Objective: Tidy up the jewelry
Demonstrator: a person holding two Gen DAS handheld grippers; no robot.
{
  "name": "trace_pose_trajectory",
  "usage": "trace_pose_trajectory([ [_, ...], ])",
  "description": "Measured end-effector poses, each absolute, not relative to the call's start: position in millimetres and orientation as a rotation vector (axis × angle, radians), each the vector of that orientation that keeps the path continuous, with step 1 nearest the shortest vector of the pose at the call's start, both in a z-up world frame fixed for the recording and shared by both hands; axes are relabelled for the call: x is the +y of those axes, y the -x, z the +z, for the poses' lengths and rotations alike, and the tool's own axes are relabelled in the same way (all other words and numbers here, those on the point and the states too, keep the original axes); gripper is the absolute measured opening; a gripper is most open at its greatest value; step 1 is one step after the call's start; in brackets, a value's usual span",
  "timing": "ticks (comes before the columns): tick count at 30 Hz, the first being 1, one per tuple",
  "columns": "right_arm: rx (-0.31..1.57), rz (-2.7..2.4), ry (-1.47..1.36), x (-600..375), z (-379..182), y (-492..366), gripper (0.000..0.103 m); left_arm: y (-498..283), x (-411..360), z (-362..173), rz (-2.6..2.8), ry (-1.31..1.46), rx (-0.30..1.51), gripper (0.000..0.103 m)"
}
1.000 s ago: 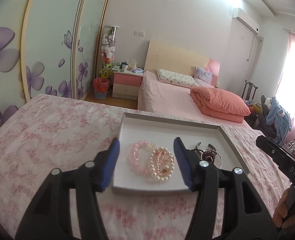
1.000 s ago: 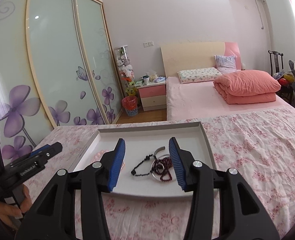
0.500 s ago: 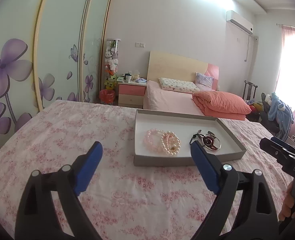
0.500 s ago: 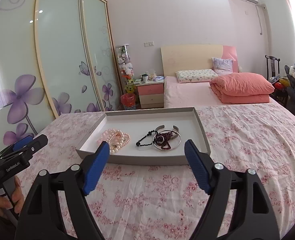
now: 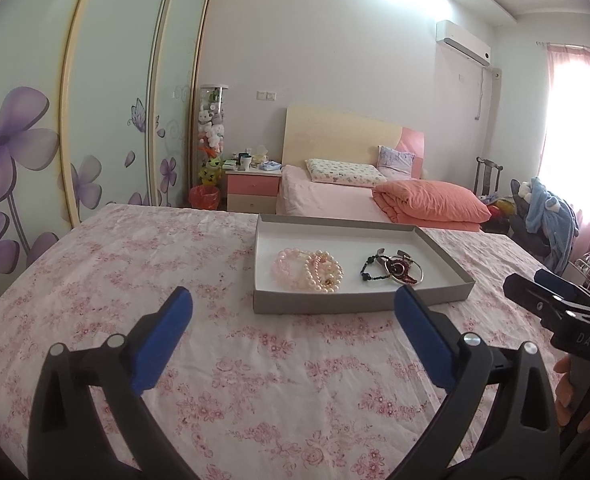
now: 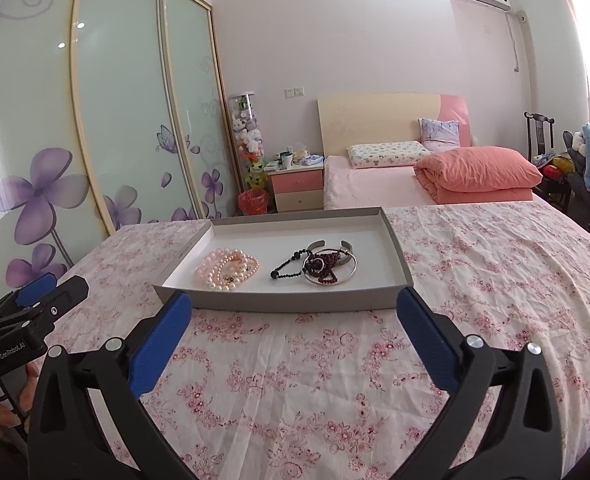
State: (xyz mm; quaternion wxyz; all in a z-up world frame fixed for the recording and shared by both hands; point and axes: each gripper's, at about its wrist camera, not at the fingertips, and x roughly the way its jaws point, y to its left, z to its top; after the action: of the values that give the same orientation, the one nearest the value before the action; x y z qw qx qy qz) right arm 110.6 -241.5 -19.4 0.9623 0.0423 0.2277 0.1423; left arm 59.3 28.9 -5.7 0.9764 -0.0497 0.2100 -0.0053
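One floral bedspread (image 5: 255,360), grey tray (image 5: 359,304), bedroom

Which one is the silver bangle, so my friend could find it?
On the flowery bedspread sits a shallow grey tray. Look at its right-hand pile, away from the pink and pearl bracelets. The silver bangle is the one plain shiny metal ring, not beads.

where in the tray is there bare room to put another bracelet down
The tray has bare floor along its far wall, behind the jewelry, and in a narrow gap between the pink and pearl bracelets and the dark bead strand. The right part is crowded: beads, silver bangle and cuff overlap. Outside the tray, the floral cloth lies bare on both sides.
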Motion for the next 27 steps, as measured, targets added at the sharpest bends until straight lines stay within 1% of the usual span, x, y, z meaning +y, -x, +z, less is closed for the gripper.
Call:
trace_pose_trajectory([
  [8, 0.471, 0.284, -0.080, -240.8, -27.8, -103.0, 0.101, -55.9, 19.8, -15.2, -0.018, 0.081, 0.435, 0.099],
  [27, 0.425, 0.279, -0.084, -243.3, -21.5, -94.0, 0.101, -50.0, 19.5, -10.6, -0.011, 0.081, 0.416, 0.099],
])
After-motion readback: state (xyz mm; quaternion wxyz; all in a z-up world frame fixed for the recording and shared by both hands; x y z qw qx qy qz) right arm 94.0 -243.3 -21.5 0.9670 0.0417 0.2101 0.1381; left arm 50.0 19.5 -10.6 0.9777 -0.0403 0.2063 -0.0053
